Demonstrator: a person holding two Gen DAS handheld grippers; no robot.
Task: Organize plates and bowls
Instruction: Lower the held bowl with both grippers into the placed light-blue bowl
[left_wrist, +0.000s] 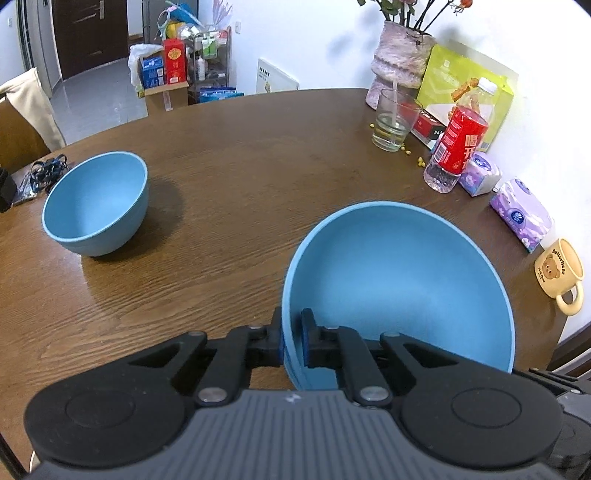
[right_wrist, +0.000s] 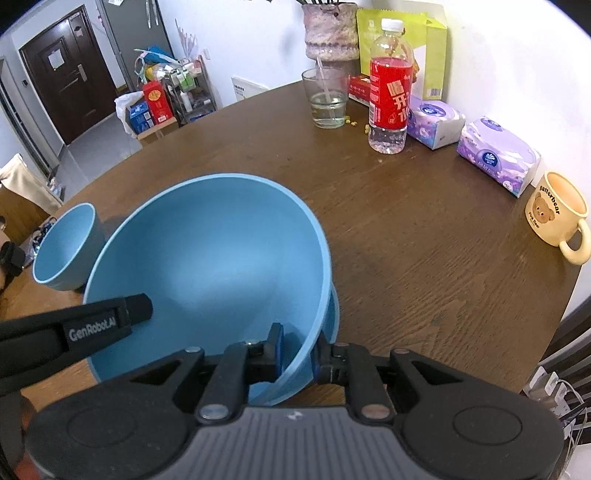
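A large blue bowl is held tilted over the brown wooden table by both grippers. My left gripper is shut on its left rim, one pad inside the wall and one outside. My right gripper is shut on its right rim in the same way. One finger of the left gripper shows in the right wrist view. Under the large bowl's right side a second blue rim shows. A smaller blue bowl stands upright further left.
Along the wall side stand a drinking glass, a red-labelled bottle, purple tissue packs, a cream bear mug and a vase. Black cables lie at the table's left edge near a chair.
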